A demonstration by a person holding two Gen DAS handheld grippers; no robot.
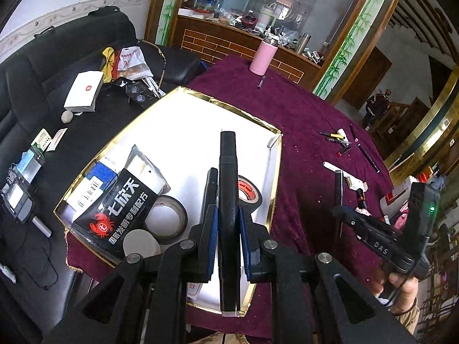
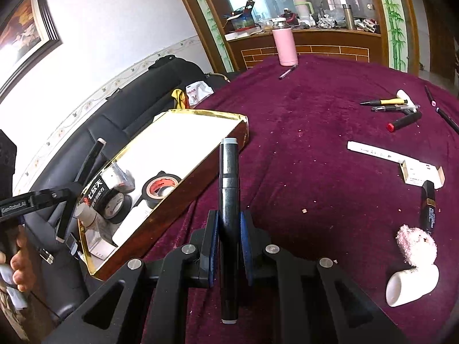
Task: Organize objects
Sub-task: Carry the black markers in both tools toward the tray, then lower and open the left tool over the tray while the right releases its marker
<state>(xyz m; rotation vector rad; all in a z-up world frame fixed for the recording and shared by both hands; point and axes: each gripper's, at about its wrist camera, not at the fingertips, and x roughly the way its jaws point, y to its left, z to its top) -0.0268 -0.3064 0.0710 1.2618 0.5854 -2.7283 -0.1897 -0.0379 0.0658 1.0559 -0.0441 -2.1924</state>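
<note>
Maroon tablecloth [image 2: 315,143], crumb-speckled; black sofa [image 1: 34,86] alongside. Gold-rimmed tray [image 1: 200,97] at cloth edge. Left gripper [image 1: 228,229] clamps black marker [image 1: 228,172] over tray; right gripper [image 2: 228,229] clamps grey-capped marker [image 2: 228,172] over cloth.

Black marker [image 1: 228,200] in left tongs [image 1: 228,223]

Black claw [image 1: 228,229] with blue pads [image 1: 211,238], silver screws, perhaps khaki trousers.
</note>
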